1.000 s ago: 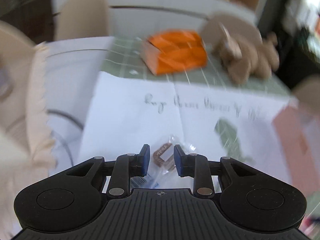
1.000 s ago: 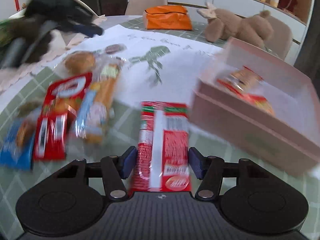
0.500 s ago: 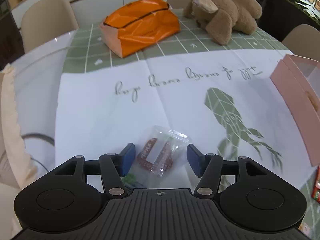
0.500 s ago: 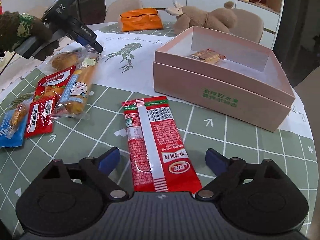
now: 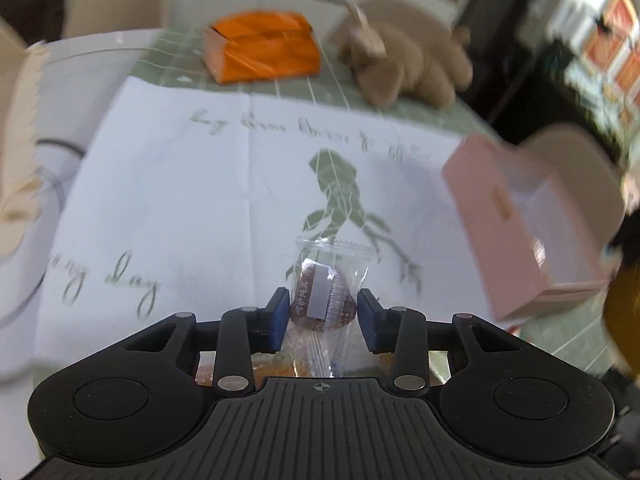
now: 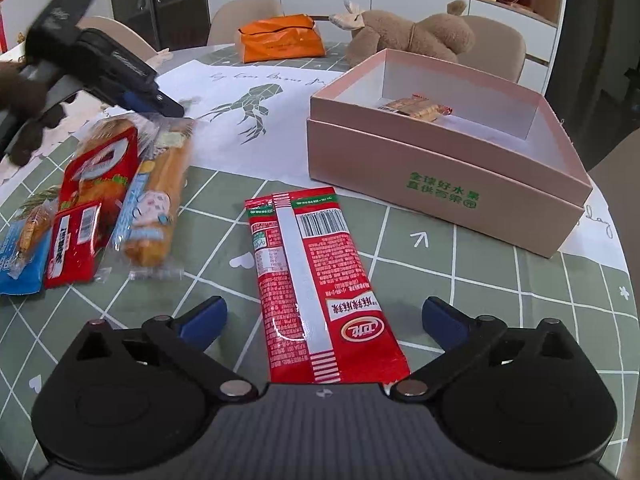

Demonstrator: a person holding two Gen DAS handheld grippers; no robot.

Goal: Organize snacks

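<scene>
Pinching a clear-wrapped brown candy (image 5: pixel 322 302) between the blue pads of the left gripper (image 5: pixel 323 315), jaws having just been narrowing onto it, wrapper sticking up above the white printed sheet (image 5: pixel 180 200). Lying flat on the green checked tablecloth (image 6: pixel 460 280), a long red snack packet (image 6: pixel 316 292) sitting between the fingers of the right gripper (image 6: pixel 324 318), jaws having just been spreading to full width, touching nothing. Standing beyond, the open pink box (image 6: pixel 440 168) holding one wrapped snack (image 6: pixel 412 107).
</scene>
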